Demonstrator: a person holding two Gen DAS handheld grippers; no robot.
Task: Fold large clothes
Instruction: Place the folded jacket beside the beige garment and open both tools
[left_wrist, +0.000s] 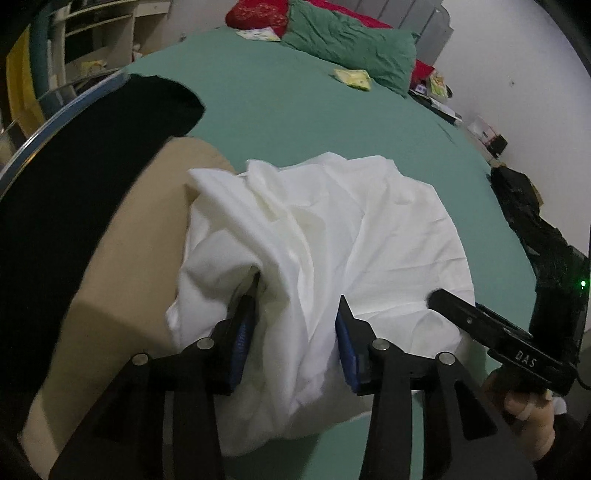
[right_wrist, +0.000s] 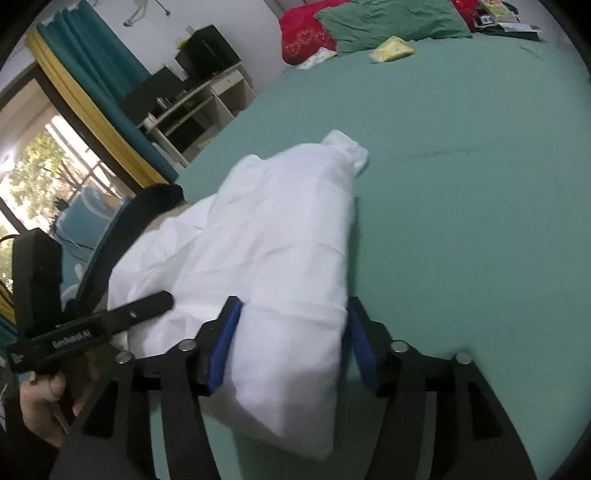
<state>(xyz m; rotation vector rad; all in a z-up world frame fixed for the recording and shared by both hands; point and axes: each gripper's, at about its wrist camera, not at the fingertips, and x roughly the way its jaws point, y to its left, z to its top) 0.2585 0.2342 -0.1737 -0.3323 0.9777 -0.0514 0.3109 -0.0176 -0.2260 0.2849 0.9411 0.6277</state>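
A large white garment (left_wrist: 332, 240) lies bunched on the green bed sheet (left_wrist: 295, 110); it also shows in the right wrist view (right_wrist: 280, 236), partly folded with a cuff at its far end. My left gripper (left_wrist: 299, 295) is open, its blue-padded fingers astride a ridge of the white cloth. My right gripper (right_wrist: 291, 314) is open, its fingers either side of the garment's near end. The right gripper's body shows in the left wrist view (left_wrist: 495, 332); the left one shows in the right wrist view (right_wrist: 92, 328).
A tan cloth (left_wrist: 129, 277) and a black cloth (left_wrist: 74, 166) lie left of the white garment. Green pillow (left_wrist: 351, 40), red pillow (left_wrist: 258, 13) and yellow packet (left_wrist: 352, 77) sit at the bed's far end. Dark clothes (left_wrist: 528, 221) lie at the right edge. Shelves (right_wrist: 199, 103) stand beside the bed.
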